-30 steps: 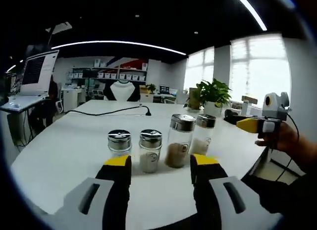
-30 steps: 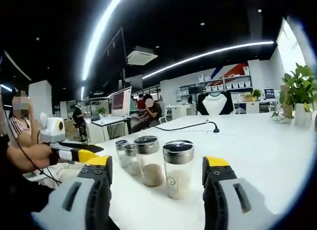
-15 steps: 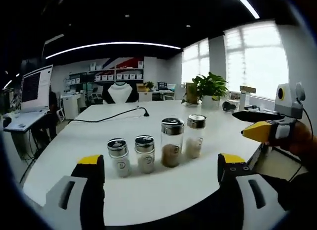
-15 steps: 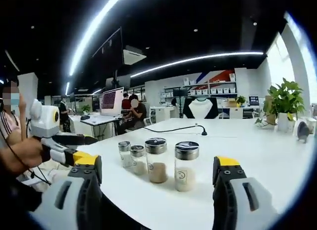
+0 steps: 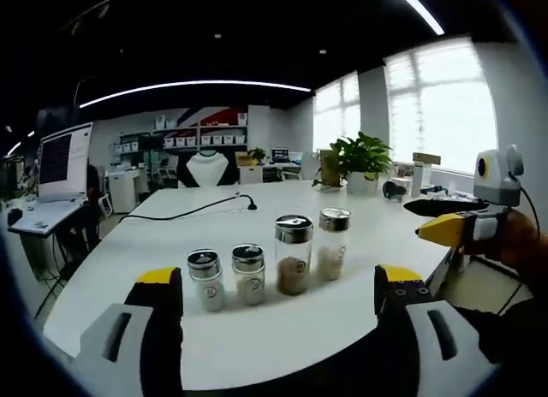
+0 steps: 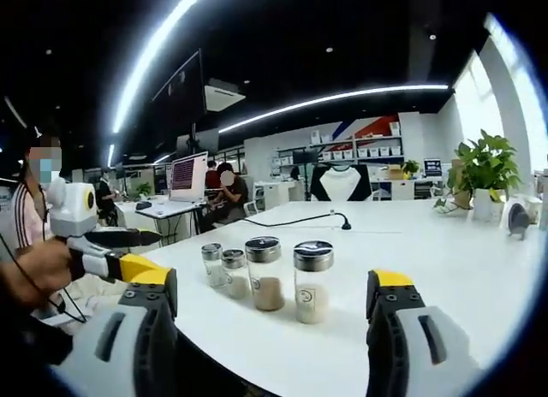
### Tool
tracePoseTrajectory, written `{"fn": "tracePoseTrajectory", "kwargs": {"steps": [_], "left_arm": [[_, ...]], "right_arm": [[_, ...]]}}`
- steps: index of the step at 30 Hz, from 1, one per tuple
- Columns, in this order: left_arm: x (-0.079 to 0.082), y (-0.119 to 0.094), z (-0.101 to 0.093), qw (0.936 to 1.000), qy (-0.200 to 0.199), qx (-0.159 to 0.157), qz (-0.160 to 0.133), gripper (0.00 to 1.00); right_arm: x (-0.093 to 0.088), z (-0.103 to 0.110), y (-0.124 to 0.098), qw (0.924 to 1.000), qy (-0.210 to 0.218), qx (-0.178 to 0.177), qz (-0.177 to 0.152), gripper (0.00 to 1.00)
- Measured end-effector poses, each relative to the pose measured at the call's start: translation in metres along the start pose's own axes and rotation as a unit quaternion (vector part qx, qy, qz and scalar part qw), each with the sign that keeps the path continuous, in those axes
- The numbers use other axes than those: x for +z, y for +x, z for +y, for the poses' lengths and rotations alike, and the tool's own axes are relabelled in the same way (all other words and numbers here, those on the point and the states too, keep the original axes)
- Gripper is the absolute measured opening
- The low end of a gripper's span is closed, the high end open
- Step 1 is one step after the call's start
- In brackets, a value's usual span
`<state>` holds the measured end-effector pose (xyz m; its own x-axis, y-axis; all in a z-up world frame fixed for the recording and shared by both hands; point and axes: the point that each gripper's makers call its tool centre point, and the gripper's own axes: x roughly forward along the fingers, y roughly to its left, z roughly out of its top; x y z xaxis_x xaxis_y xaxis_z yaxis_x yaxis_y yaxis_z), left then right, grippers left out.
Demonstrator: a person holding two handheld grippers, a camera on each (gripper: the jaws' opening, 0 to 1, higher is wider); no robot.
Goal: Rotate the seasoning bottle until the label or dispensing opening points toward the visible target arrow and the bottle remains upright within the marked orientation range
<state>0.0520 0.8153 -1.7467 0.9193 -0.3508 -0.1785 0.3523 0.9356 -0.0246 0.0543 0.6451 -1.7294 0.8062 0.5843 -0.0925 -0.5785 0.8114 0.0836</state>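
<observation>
Four glass seasoning bottles with metal lids stand upright in a row on the white table [image 5: 154, 243]. In the left gripper view, two short ones [image 5: 206, 280] [image 5: 249, 275] hold white powder, a taller one [image 5: 293, 255] brown powder, and the far one [image 5: 330, 244] pale powder. In the right gripper view the nearest is the pale bottle [image 6: 312, 281], then the brown one [image 6: 265, 274]. My left gripper [image 5: 278, 275] is open, well short of the row. My right gripper [image 6: 273, 279] is open too, also back from the bottles. Each gripper appears in the other's view [image 5: 445, 219] [image 6: 128, 253].
A black cable [image 5: 193, 211] runs across the far part of the table. A potted plant [image 5: 361, 162] and small items stand near the windows. A monitor [image 5: 56, 162] on a desk and seated people [image 6: 224, 196] are beyond the table's edge.
Both grippers have drawn back from the bottle row and their jaws have spread wider. The bottles have not moved.
</observation>
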Motion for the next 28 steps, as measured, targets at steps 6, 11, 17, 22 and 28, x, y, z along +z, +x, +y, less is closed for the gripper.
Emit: {"fn": "tracePoseTrajectory", "kwargs": {"steps": [6, 11, 17, 22, 28], "left_arm": [[-0.011, 0.008, -0.001, 0.9999, -0.004, -0.004, 0.012, 0.97], [-0.018, 0.013, 0.0, 0.9997, -0.007, -0.005, 0.023, 0.97], [-0.03, 0.021, -0.004, 0.9992, -0.015, -0.012, 0.035, 0.96], [-0.036, 0.026, -0.006, 0.9987, -0.017, -0.016, 0.045, 0.95], [-0.041, 0.032, -0.02, 0.9982, -0.016, -0.034, 0.048, 0.91]], "right_arm": [[-0.01, -0.004, 0.004, 0.9999, 0.007, 0.005, 0.012, 0.91], [-0.019, -0.002, 0.008, 0.9995, 0.011, 0.016, 0.024, 0.88], [-0.028, -0.005, 0.013, 0.999, 0.021, 0.022, 0.033, 0.87], [-0.028, -0.006, 0.017, 0.9985, 0.035, 0.028, 0.03, 0.86], [-0.029, -0.015, 0.016, 0.9974, 0.063, 0.033, 0.015, 0.83]]}}
